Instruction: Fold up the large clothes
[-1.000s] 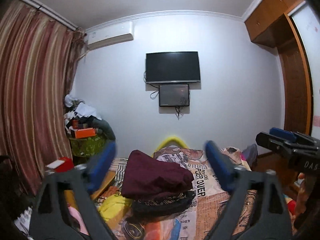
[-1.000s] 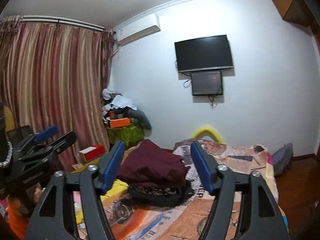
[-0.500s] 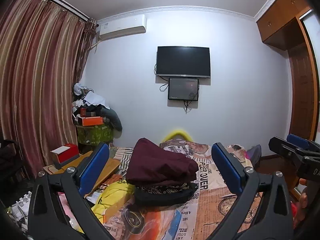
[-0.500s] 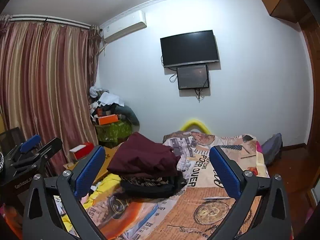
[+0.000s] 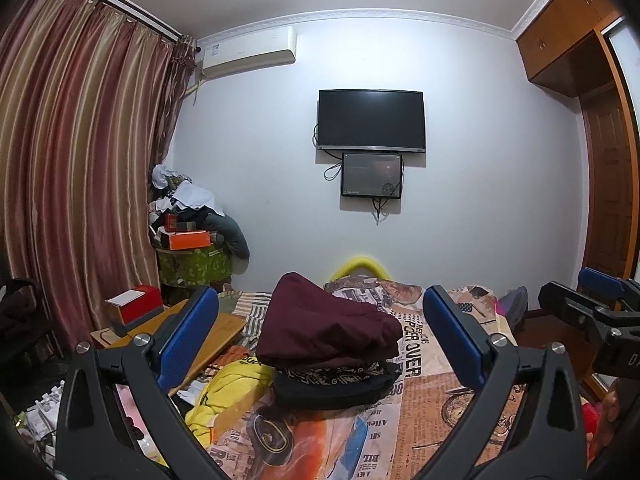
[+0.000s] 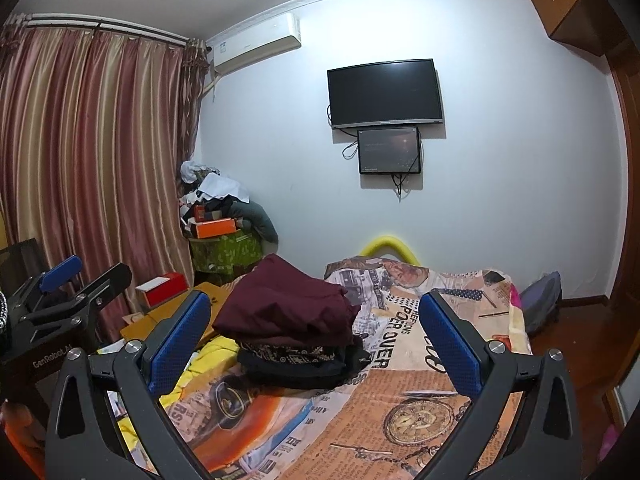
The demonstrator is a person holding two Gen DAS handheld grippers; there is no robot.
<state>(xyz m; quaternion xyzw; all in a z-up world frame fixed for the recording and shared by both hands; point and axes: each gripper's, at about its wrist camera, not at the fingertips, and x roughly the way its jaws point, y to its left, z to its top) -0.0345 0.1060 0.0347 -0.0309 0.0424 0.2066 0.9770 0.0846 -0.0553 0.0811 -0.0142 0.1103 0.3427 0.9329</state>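
Observation:
A folded maroon garment [image 5: 324,324] lies on top of a dark patterned garment [image 5: 340,380] in a stack on the bed; the stack also shows in the right wrist view [image 6: 288,312]. A crumpled yellow garment [image 5: 228,388] lies left of the stack. My left gripper [image 5: 320,336] is open and empty, held above the bed's near part and short of the stack. My right gripper [image 6: 316,340] is open and empty too, to the right of the left one, which shows at the left edge of the right wrist view [image 6: 60,296].
The bed has a newspaper-print cover [image 6: 400,400]. A wooden board [image 5: 192,340] with a red box [image 5: 136,304] sits left of the bed. A cluttered pile [image 5: 188,232] stands by the striped curtain [image 5: 80,160]. A TV [image 5: 370,120] hangs on the far wall. A wardrobe [image 5: 608,200] stands right.
Both grippers have opened wider and drawn back and tilted up a little; the stack of clothes has not moved.

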